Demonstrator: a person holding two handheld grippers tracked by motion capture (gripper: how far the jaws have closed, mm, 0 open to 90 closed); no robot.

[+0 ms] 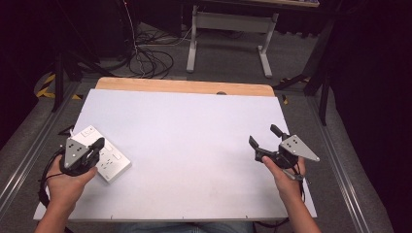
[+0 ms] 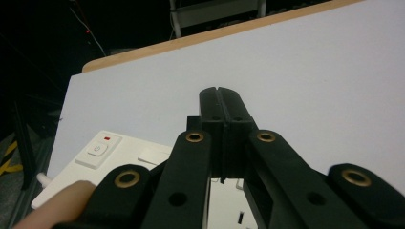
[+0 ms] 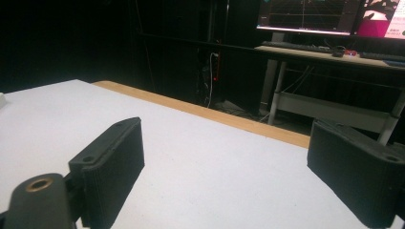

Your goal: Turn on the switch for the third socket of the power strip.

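- High view first: a wide white rectangular table top with a pale wooden strip along its far edge takes up most of the scene, and a person's forearms come in from the near side.
- Near the table's left edge lies a flat white plastic power strip with sockets on top, set at a slant; in the left gripper view its push switch with a small red light sits at the end by the table's edge.
- Just above that strip hangs the black left gripper, held in the person's left hand; its jaws are pressed flat together with nothing between them, tips over the strip's middle.
- Well apart, near the right edge, the black right gripper sits in the right hand, jaws spread wide and empty above bare table.
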